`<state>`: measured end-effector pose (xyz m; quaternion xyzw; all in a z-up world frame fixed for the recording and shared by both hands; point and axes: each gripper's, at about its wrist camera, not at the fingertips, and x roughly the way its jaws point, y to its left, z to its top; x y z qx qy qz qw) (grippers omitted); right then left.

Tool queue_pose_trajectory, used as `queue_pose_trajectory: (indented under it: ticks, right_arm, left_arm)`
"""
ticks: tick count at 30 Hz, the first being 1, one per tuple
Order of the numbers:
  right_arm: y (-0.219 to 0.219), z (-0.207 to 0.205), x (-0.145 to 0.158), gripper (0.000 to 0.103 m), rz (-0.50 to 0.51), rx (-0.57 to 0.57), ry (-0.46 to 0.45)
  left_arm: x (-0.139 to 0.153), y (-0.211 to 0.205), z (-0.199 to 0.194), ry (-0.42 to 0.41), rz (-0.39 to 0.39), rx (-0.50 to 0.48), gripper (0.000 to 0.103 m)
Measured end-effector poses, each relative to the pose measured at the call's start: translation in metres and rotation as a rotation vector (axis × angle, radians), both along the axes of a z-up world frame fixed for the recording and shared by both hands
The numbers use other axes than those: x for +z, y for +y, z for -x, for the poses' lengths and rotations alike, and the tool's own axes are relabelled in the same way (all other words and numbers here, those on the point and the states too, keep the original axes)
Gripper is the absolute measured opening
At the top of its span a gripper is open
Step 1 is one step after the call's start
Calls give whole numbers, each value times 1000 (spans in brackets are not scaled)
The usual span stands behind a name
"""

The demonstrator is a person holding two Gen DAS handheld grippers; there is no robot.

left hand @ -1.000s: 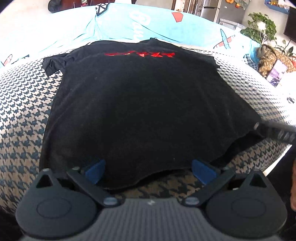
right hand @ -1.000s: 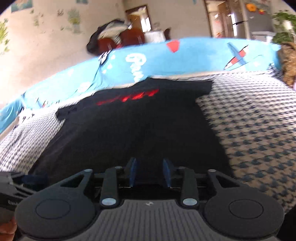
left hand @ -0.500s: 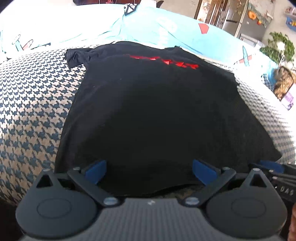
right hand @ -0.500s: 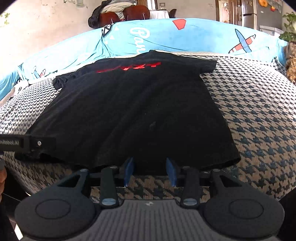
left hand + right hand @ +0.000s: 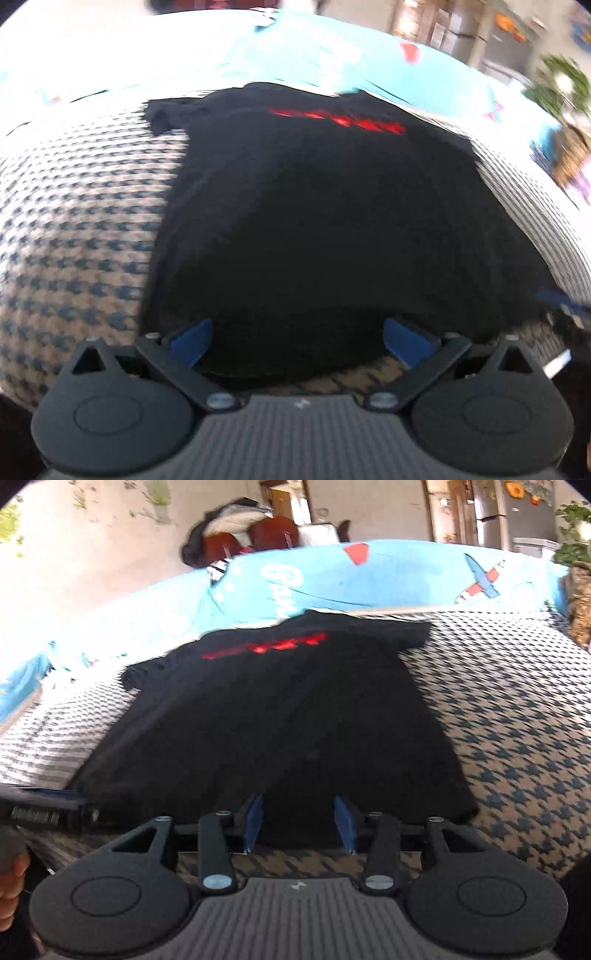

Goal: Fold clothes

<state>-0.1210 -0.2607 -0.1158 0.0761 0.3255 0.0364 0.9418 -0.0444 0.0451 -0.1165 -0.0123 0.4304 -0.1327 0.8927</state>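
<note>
Both grippers hang at the 6 o'clock hem of the tee, flat on the bed: left spread wide, right just been opening, nothing pinched.

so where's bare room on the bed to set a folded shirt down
Bare houndstooth cover lies right of the black t-shirt, and more left of it. The near hem is crowded by both open grippers.

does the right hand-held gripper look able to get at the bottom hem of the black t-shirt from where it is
Probably yes. The right hand-held gripper stands open, its jaws having just been opening, right at the near hem of the black t-shirt, which lies flat on the houndstooth cover. Nothing sits between them.
</note>
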Motion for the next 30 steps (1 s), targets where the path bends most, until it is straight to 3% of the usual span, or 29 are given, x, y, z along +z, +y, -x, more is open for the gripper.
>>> queue_pose_trajectory:
  ticks: [6,17,30]
  right_arm:
    - [23,-3,1,42,-74,187,-14]
    - [70,-13,-8,39,-92,474,31]
    - [128,-15,-19,39,253,662,-112]
  left_arm:
    - [-5,12,-11,11,-27,105,103]
    - [-5,18,-23,0,9,136,103]
    - [-2,30,-27,15,93,167,103]
